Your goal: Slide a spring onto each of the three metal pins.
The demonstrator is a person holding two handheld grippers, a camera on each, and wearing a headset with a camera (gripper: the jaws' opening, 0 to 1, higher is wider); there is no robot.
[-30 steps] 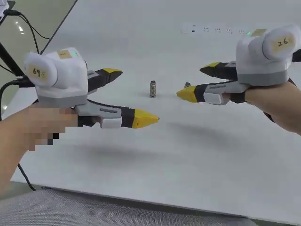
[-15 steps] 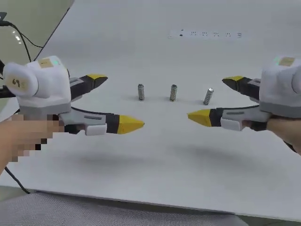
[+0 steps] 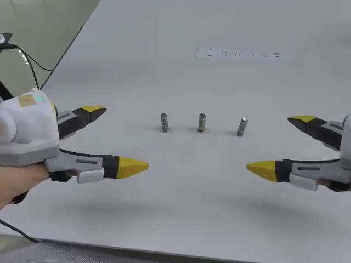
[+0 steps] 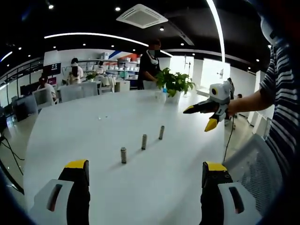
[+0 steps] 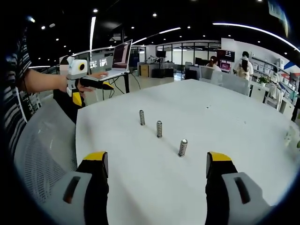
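Three metal pins stand in a row on the white table, each with a coil spring around it: left pin, middle pin, right pin. The right one leans a little and shows a shiny top. My left gripper hovers open at the near left, well short of the row. Open and holding nothing, my right gripper hangs at the near right. In the left gripper view the pins lie ahead of the open left gripper. From the right gripper the row runs diagonally.
A white power strip lies at the far side of the table. Black cables hang past the left edge. A laptop and a potted plant stand beyond the table, with people and desks in the background.
Both grippers have drawn apart and back toward me, away from the pins. The right gripper no longer covers the middle and right pins. The head camera has shifted too.
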